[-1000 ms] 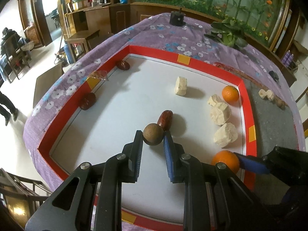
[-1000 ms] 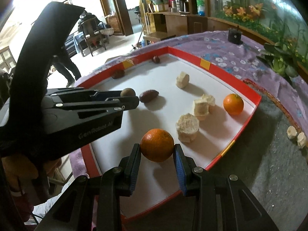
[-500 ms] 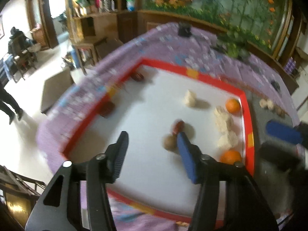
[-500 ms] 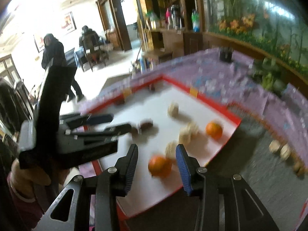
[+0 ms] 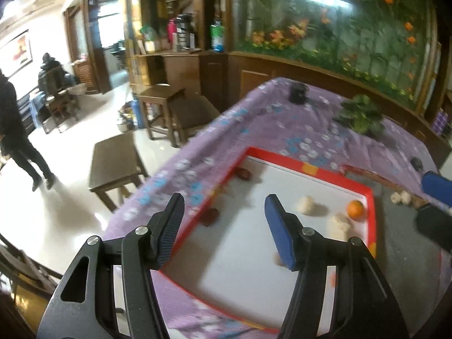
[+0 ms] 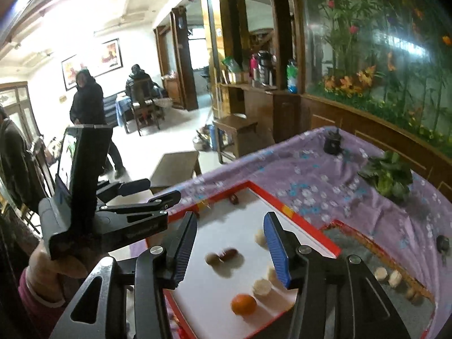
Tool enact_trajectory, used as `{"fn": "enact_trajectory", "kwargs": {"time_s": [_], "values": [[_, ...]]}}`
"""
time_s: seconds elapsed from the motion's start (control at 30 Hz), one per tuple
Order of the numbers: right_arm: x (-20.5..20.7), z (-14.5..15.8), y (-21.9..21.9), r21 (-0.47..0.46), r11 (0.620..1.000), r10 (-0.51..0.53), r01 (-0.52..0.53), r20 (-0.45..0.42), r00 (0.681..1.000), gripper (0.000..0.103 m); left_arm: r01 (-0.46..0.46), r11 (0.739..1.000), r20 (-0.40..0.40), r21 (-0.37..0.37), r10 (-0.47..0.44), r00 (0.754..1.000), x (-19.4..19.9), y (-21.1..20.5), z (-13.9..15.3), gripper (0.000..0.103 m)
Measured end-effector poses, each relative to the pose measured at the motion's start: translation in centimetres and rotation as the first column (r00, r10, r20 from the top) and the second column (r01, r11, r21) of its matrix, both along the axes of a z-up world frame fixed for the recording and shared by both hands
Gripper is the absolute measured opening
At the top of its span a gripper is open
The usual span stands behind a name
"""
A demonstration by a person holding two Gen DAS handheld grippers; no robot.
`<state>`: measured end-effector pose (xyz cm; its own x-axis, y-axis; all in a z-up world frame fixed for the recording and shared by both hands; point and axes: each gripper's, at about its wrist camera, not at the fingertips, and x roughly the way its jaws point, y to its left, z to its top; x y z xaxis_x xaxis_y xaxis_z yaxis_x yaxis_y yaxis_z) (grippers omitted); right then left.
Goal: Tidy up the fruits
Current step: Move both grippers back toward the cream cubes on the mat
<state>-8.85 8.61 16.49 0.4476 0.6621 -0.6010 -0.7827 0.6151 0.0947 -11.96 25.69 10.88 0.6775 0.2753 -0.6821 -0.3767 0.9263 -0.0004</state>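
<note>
Sitting loose on the red-rimmed white tray [image 6: 293, 212], the fruits are lying in partial groups, and neither gripper is carrying anything.

- Left gripper [image 5: 223, 226]: jaws opening, spread wide, nothing between them.
- Right gripper [image 6: 230, 244]: jaws opening, nothing between the pads; tray contents are merely showing through the gap.
- Brown round fruit [image 6: 212, 259] and red date [image 6: 229, 252]: lying touching each other mid-tray, which reads as one pair placed.
- Near orange [image 6: 243, 304]: resting close to the tray's front rim, just beside a pale chunk [image 6: 262, 286].
- Far orange [image 5: 355, 209]: sitting in the tray's right corner, well apart from the near one, so the oranges are looking unpaired.
- Dark dates [image 5: 244, 173] and [image 5: 210, 217]: lying along the left rim, away from the mid-tray pair; judged as left to gather.
- Pale chunks [image 5: 306, 204], [image 5: 339, 226]: scattered on the right half.

Judgement: sorting is appearing partly done, with dates and oranges remaining.

View differences: the right wrist view is showing the mid-tray pair and near orange, plus the hand [image 6: 48, 262] gripping the left tool; the left wrist view is hiding those behind its own fingers but is showing the far orange and both rim dates. Loose pale pieces [image 6: 387, 275] are lying off-tray on the grey mat over the counter.
</note>
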Motion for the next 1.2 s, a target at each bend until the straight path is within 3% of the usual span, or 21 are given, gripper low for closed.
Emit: {"fn": "enact_trajectory", "kwargs": {"time_s": [0.23, 0.33, 0.57, 0.77, 0.87, 1.2], "values": [[1.2, -3.8, -5.2, -0.059, 0.995, -0.082, 0.079, -0.062, 0.995, 0.048, 0.140, 0.987, -0.037, -0.079, -0.144, 0.989, 3.4, -6.1, -1.7, 0.060], [1.9, -5.2, -9.8, -0.087, 0.981, -0.177, 0.171, -0.063, 0.982, 0.048, 0.232, 0.965, -0.042, -0.123, -0.239, 0.970, 5.0, -9.8, -1.6, 0.060], [4.3, -9.0, -21.1, -0.154, 0.908, -0.408, 0.390, -0.110, 0.906, 0.048, 0.380, 0.912, -0.094, -0.151, -0.396, 0.913, 9.3, -17.8, -2.1, 0.059], [6.1, -10.7, -27.9, -0.089, 0.864, -0.503, 0.496, -0.212, 0.838, 0.048, 0.447, 0.881, -0.182, -0.155, -0.470, 0.864, 13.7, -23.8, -4.2, 0.059], [6.8, -10.7, -28.9, -0.061, 0.867, -0.494, 0.495, -0.238, 0.836, 0.048, 0.445, 0.886, -0.222, -0.131, -0.464, 0.858, 16.1, -25.4, -5.5, 0.059], [8.8, -11.3, -28.6, -0.077, 0.882, -0.469, 0.465, -0.230, 0.853, 0.048, 0.513, 0.845, -0.300, -0.153, -0.534, 0.790, 21.2, -27.4, -9.5, 0.059]]}}
